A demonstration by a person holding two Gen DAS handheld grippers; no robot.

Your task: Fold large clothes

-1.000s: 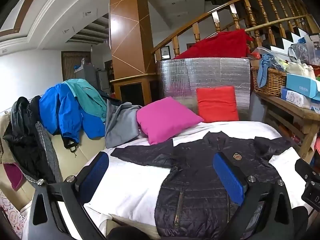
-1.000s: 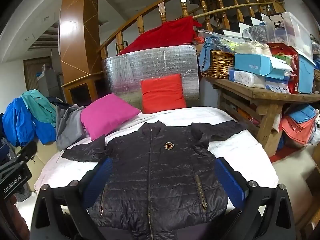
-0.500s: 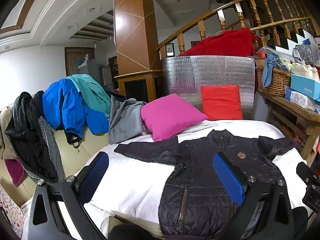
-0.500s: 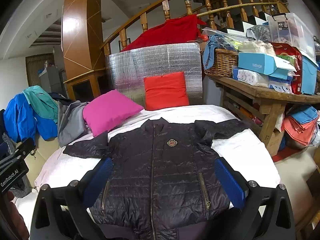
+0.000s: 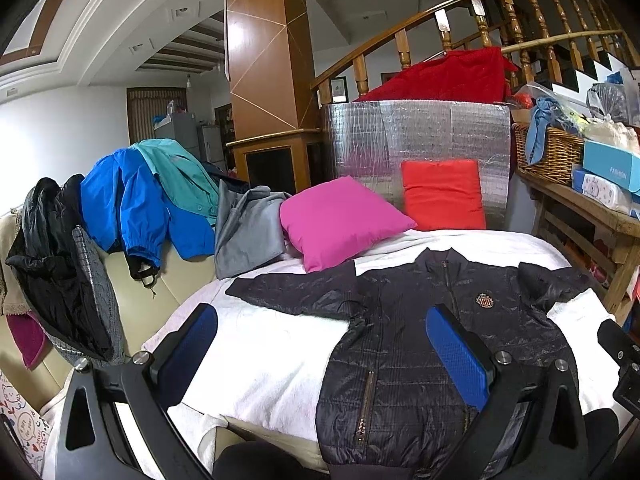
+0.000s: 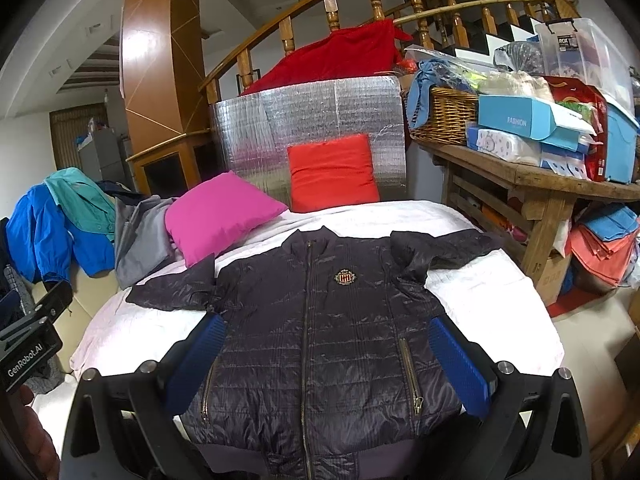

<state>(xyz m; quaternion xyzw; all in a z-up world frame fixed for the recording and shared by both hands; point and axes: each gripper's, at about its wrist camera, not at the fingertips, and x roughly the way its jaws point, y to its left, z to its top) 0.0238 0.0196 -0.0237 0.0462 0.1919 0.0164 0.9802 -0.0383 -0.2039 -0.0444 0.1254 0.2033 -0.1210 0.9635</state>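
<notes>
A black quilted jacket (image 6: 320, 320) lies flat, front up and zipped, on the white-covered bed (image 6: 480, 292), with both sleeves spread sideways. In the left wrist view the same jacket (image 5: 400, 344) fills the lower right. My left gripper (image 5: 320, 340) stands open above the bed's near edge, left of the jacket's hem, holding nothing. My right gripper (image 6: 326, 352) hangs open over the jacket's lower half, its blue pads (image 6: 456, 364) either side of the body, apart from the cloth.
A pink pillow (image 6: 220, 216) and a red pillow (image 6: 332, 172) sit at the bed's head before a silver foil panel (image 6: 312, 120). Blue, teal, grey and black clothes (image 5: 132, 200) hang over a sofa back at left. A cluttered wooden table (image 6: 540, 176) stands at right.
Both views have shifted slightly: the jacket sits a little further away and more fully in frame. Both grippers stay open and empty.
</notes>
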